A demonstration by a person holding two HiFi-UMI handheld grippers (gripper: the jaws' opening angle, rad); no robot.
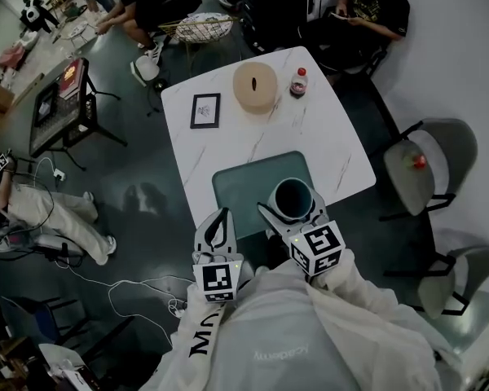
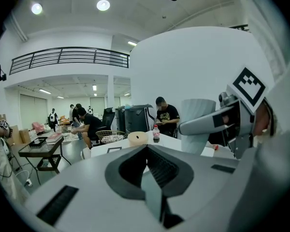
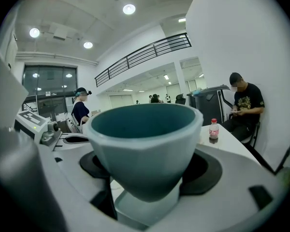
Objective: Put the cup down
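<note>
While left hand-held gripper [image 1: 221, 216] is clenched, right hand-held gripper [image 1: 294, 211] grasps the cup [image 1: 292, 195] over the table [image 1: 253, 137].

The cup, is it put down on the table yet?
Not finished. Done so far: the cup is upright over the green mat at the near edge of the table. In hand: the jaws of the right gripper clamp its sides. Whether its base touches the mat can't be told. Left to do: set it down, open the jaws, pull away. The left gripper is shut and empty.
</note>
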